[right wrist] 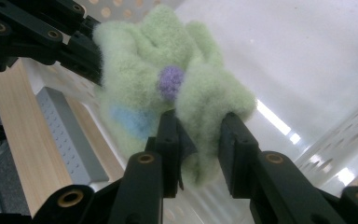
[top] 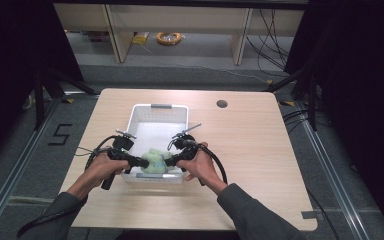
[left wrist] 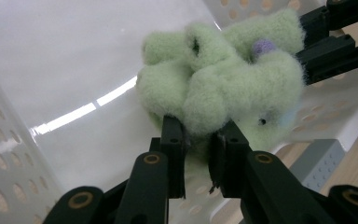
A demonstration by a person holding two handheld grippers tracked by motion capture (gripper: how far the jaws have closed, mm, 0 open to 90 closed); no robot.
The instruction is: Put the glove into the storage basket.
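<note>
The green plush toy hangs just above the near end of the white basket — pinched between the left gripper and the right gripper, both clamped on its fleece.

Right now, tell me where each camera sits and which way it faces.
High view: above the person's side, facing forward and down on the table; forearms, left gripper and right gripper show.
Left gripper view: on the left gripper, along its jaws pinching the green plush toy over the white basket.
Right gripper view: on the right gripper, jaws gripping the toy.
Shared: toy and basket.
</note>
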